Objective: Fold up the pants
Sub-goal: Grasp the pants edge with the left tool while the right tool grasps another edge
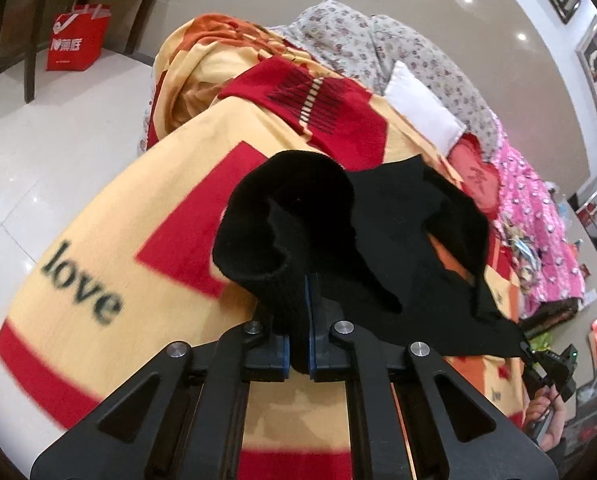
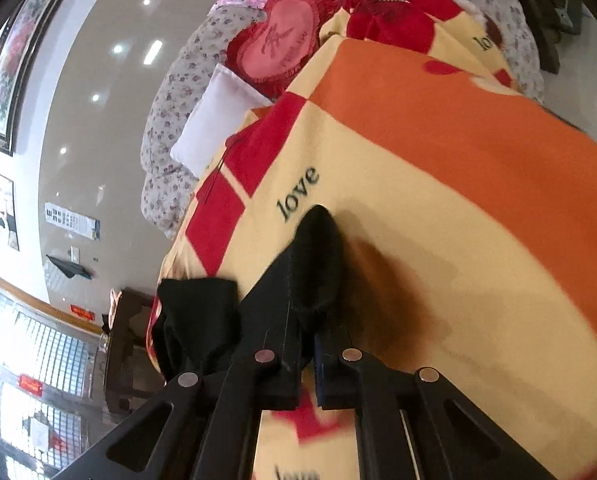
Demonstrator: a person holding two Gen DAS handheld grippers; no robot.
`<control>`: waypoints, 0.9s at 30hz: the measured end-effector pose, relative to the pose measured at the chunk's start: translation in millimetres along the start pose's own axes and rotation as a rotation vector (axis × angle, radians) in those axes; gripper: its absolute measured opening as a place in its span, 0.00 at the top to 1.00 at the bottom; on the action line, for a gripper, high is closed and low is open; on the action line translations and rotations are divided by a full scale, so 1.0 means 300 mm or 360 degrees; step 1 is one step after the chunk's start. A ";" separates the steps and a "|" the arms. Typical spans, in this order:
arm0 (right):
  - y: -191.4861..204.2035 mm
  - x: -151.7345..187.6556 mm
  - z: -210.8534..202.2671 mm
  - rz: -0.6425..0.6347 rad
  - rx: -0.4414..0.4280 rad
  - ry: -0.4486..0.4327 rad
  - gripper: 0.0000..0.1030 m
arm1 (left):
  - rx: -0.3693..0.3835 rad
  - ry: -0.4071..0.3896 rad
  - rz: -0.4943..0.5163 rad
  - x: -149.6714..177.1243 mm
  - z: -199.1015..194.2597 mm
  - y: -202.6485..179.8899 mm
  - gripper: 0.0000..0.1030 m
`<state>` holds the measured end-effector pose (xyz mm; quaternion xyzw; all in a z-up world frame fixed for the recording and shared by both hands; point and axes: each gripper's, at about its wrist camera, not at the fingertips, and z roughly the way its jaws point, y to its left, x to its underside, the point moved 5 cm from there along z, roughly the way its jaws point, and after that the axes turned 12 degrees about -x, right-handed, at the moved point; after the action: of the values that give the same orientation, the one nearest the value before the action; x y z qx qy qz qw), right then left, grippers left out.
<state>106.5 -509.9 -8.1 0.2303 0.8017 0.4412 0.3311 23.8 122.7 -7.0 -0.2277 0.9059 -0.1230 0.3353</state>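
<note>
One pair of black pants [image 1: 378, 232] hangs lifted above a bed [image 1: 110, 240] covered by a yellow, red and orange blanket printed with the word "love". Two claws hold it. The left claw [image 1: 298, 320] is pressed together on a thick ribbed band of the pants, which bulges up between its two blue pads [image 1: 311, 320]. In the right wrist view, the right claw [image 2: 306, 320] is likewise pinched shut on another bunched edge of the black cloth, which sticks up past its tips, while the rest of the pants droops to the left of it. From the left view the right claw shows small at the far corner of the pants, with a hand [image 1: 546, 412] below it.

On the bed lie one white pillow [image 1: 422, 108], one red heart-shaped cushion [image 2: 286, 40], one grey flowered quilt [image 1: 378, 40] and one pink quilt [image 1: 538, 220]. One red shopping bag [image 1: 78, 40] stands on the floor.
</note>
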 end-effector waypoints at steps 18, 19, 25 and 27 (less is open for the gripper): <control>0.238 0.149 -0.134 -0.0905 0.0527 -0.0207 0.90 | -0.0291 -0.0011 -0.0009 0.064 -0.121 0.228 0.81; 0.304 0.181 -0.067 -0.1047 0.0417 -0.0111 0.88 | -0.0354 -0.0044 -0.0023 0.055 -0.128 0.244 0.78; 0.487 0.437 0.341 -0.1716 0.0158 0.0500 0.80 | -0.0441 -0.0202 0.0034 0.027 -0.190 0.266 0.78; 0.471 0.468 0.439 -0.1784 0.0234 0.0670 0.77 | -0.0368 -0.0253 0.0170 0.037 -0.215 0.217 0.72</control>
<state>119.4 -272.7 15.8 -0.2974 0.8776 0.1791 0.3307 -47.9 178.0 10.6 -0.2253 0.8954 0.0186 0.3836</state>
